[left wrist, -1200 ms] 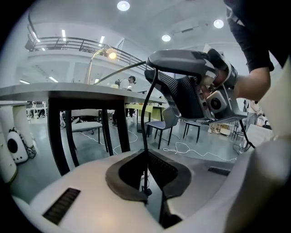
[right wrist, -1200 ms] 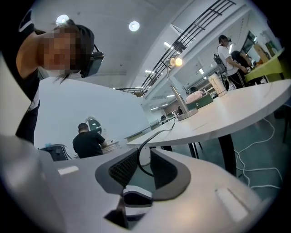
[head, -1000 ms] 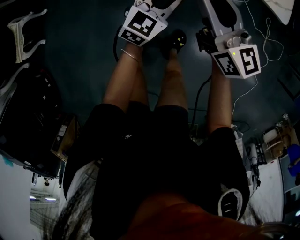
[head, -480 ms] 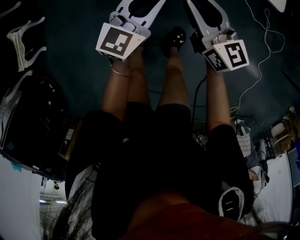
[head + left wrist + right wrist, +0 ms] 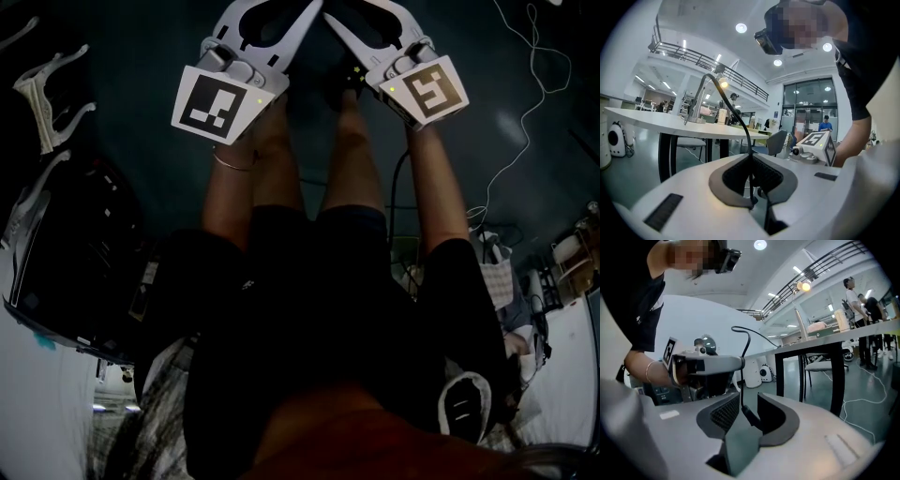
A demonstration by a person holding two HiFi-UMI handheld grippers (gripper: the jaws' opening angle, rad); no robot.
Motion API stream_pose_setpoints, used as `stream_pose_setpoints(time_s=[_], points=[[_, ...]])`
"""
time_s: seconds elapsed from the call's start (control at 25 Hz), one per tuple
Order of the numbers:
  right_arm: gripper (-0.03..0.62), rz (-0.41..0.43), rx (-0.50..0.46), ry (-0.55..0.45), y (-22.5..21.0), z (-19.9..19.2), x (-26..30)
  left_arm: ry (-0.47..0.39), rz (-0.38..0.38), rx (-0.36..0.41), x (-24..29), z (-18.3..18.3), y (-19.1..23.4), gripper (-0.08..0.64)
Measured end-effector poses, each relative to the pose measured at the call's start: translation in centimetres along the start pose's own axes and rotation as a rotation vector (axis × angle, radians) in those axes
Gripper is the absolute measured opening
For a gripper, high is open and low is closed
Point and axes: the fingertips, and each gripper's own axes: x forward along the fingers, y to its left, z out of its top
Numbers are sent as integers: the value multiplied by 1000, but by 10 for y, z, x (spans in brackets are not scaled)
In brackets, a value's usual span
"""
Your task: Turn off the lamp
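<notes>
Table height sets the approach: the long white table (image 5: 656, 123) crosses the left gripper view from 9 o'clock toward the middle. The gooseneck desk lamp (image 5: 699, 101) stands on it at about 10 o'clock. In the right gripper view the same lamp shows at 1 o'clock. It is well apart from both tools, so the step in hand looks like closing that gap, not yet touching anything.

The head view takes in only the person's legs and dark floor, with the 2 tools at 12 o'clock. The lamp is out of that view, so I would lift the gaze before going in.

The right gripper (image 5: 749, 403) has its claw wide, with nothing pressed between the pads. The left gripper (image 5: 750, 159) has a narrower gap and also grips nothing. Either 1 could do the job. I would lead with 1 tool only and keep the other low and aside, so that it cannot knock the stem.

A black cable (image 5: 742, 376) rises through the right claw's gap without the pads bearing on it, and a similar cable shows in the left. Each should be kept from snagging the table edge.

The lamp head (image 5: 804, 286) glows, so the lamp is on. No switch can be made out at this range. Look on the base and the stem, then press gently, since a slim lamp may tip.
</notes>
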Motion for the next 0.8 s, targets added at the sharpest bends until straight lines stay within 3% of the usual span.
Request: stream_pose_setpoints(time_s=[0.28, 0.56, 0.8], points=[[100, 15, -205, 111, 5, -16, 4, -16, -35, 14, -3, 18, -11, 25], [106, 43, -241, 158, -2, -31, 17, 2, -73, 34, -11, 23, -9, 25], [110, 70, -267, 154, 4, -30, 21, -13, -60, 29, -13, 27, -8, 25]])
